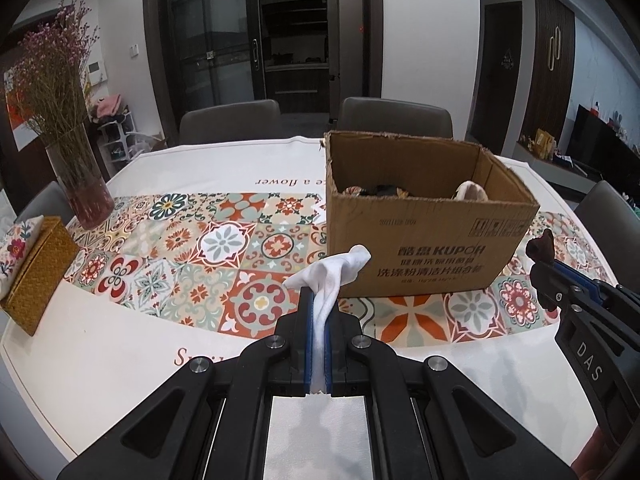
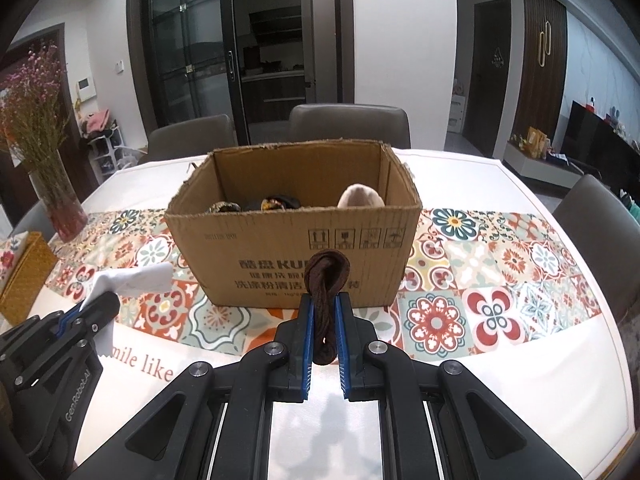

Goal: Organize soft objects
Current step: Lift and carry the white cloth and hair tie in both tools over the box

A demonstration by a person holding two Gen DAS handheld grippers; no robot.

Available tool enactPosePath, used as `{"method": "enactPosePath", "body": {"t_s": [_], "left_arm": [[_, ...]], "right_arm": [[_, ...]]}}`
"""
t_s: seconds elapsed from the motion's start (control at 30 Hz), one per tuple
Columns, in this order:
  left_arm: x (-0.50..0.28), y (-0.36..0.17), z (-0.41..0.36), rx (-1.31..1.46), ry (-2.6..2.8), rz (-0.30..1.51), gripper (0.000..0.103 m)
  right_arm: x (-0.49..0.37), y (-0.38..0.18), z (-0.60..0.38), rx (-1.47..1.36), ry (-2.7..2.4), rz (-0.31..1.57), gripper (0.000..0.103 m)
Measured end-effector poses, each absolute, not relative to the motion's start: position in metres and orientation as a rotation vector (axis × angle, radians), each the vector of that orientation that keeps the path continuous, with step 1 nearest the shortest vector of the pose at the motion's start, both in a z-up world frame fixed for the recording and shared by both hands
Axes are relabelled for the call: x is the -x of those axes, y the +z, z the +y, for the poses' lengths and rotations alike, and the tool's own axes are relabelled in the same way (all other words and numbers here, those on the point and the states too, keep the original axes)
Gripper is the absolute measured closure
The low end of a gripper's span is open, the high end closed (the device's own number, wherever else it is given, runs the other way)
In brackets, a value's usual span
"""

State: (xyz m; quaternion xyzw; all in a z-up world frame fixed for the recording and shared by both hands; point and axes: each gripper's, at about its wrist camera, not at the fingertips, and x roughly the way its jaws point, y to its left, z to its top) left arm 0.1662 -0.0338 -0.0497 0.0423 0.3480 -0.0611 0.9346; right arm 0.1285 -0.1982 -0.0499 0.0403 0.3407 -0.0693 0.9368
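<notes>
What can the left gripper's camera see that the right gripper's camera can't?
Only the left wrist view shows the white cloth pinched close up inside the left gripper. Only the right wrist view shows the brown sock clamped close up in the right gripper. Both show the cardboard box with soft items inside, the flower vase and the patterned tablecloth.

A white cloth [image 1: 334, 280] and a dark brown knitted piece [image 2: 325, 304] are seen. The cardboard box [image 2: 288, 240] is brown; the tablecloth [image 2: 480, 300] is patterned with red, orange and teal floral tiles.
</notes>
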Motion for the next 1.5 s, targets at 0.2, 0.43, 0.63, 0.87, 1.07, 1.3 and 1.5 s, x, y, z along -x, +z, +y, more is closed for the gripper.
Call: {"method": "enactPosePath", "body": {"t_s": [0.2, 0.43, 0.63, 0.87, 1.07, 1.3, 1.5], "left_arm": [[-0.17, -0.033, -0.034, -0.075, -0.141, 0.697, 0.097], [-0.174, -0.016, -0.038, -0.079, -0.167, 0.68, 0.097], [-0.179, -0.005, -0.043, -0.089, -0.185, 0.671, 0.097], [-0.189, 0.011, -0.05, -0.1, -0.208, 0.649, 0.097], [-0.204, 0.016, -0.059, -0.099, -0.228, 0.658, 0.097], [-0.222, 0.02, -0.069, -0.103, -0.24, 0.675, 0.097], [-0.24, 0.028, -0.078, -0.11, -0.253, 0.677, 0.097]], "right_arm": [[-0.128, -0.035, -0.196, -0.076, -0.129, 0.674, 0.091], [-0.131, -0.018, -0.196, -0.073, -0.119, 0.649, 0.091], [-0.136, -0.004, -0.198, -0.06, -0.116, 0.626, 0.091], [-0.145, 0.009, -0.203, -0.058, -0.104, 0.604, 0.091], [-0.156, 0.01, -0.209, -0.069, -0.102, 0.606, 0.091], [-0.173, 0.011, -0.216, -0.084, -0.097, 0.621, 0.091], [-0.191, 0.014, -0.222, -0.095, -0.093, 0.626, 0.091]]}}
